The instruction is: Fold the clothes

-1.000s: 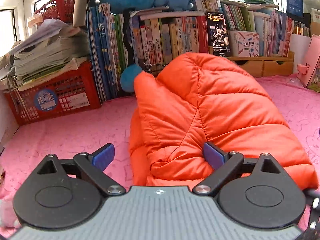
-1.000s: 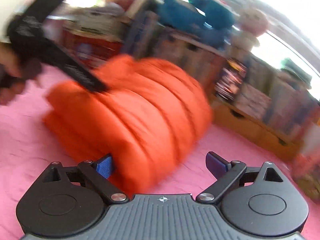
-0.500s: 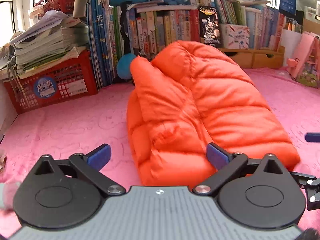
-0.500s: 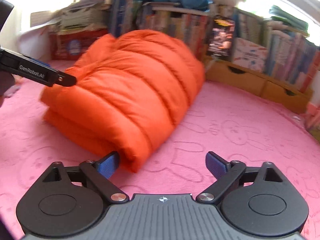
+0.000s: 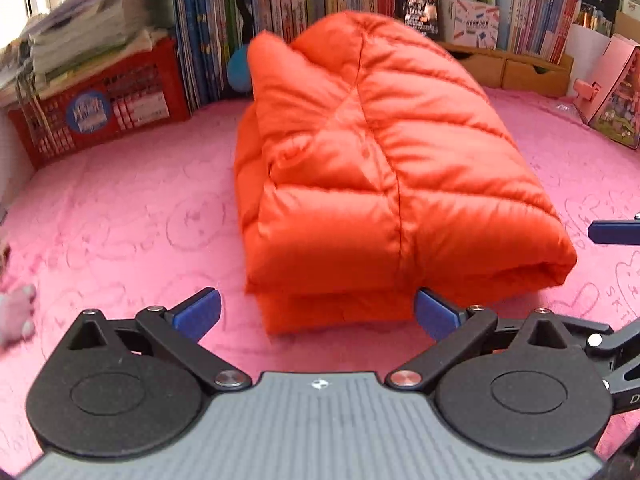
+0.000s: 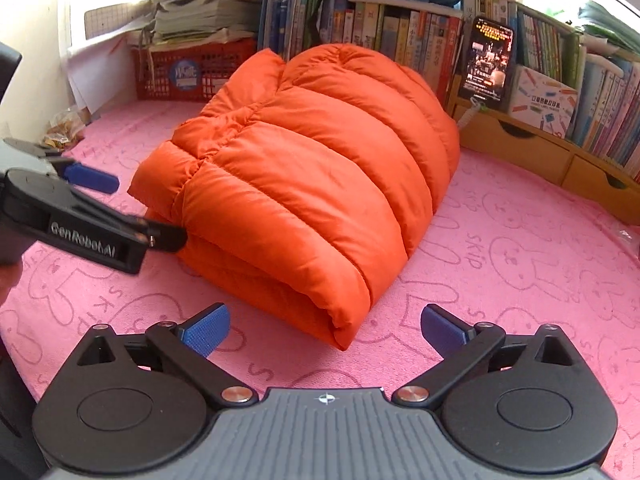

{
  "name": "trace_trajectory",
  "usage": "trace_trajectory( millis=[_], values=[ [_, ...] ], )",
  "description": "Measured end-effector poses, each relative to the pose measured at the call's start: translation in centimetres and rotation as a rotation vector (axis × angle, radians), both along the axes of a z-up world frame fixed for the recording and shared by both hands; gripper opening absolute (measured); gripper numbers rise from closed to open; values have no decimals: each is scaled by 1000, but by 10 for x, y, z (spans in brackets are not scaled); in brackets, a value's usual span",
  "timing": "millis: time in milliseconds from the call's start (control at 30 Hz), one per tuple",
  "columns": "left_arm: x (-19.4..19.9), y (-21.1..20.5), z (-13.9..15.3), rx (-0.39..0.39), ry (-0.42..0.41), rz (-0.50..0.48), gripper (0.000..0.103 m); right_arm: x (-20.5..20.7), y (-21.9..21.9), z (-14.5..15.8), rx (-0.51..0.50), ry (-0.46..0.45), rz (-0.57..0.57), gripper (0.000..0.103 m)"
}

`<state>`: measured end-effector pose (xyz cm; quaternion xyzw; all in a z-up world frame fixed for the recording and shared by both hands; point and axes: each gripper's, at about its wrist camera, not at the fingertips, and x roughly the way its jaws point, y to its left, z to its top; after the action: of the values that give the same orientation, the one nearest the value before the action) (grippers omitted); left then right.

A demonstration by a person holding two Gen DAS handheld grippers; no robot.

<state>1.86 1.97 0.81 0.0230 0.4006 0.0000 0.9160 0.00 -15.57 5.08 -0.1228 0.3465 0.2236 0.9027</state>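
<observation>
Jaws of both grippers released, near folded orange jacket [image 6: 304,184]; books [image 6: 404,36] and red basket [image 6: 192,72] behind

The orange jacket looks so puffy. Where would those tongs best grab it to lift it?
Probably at the near rolled edge of the jacket, where the folded layers stack into a thick lip facing the right tongs. Come in low along the pink cloth, one finger under the lip and one above; the rounded top looks too bulky to pinch.

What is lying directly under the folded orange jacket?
The orange jacket lies on the pink bunny-print cloth, which shows all around it. Whatever is beneath the jacket itself is covered and cannot be seen.
</observation>
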Motion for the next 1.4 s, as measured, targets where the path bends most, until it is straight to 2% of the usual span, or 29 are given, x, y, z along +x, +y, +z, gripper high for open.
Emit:
trace_trajectory(
  millis=[133, 500, 800, 1100, 1400],
  values=[
    [-3, 0, -2, -17, 22, 0, 103, 2, 1, 0, -11, 17, -10, 103],
    [-3, -6, 17, -22, 1, 0, 103, 8, 5, 10, -22, -2, -10, 103],
    [0, -10, 15, -3, 11, 12, 103, 8, 6, 6, -9, 7, -14, 103],
    [1, -9, 12, -41, 36, 8, 103, 8, 7, 0, -8, 21, -20, 103],
    [0, -13, 12, -10, 22, -5, 103, 7, 8, -1, -4, 23, -25, 103]
  ],
)
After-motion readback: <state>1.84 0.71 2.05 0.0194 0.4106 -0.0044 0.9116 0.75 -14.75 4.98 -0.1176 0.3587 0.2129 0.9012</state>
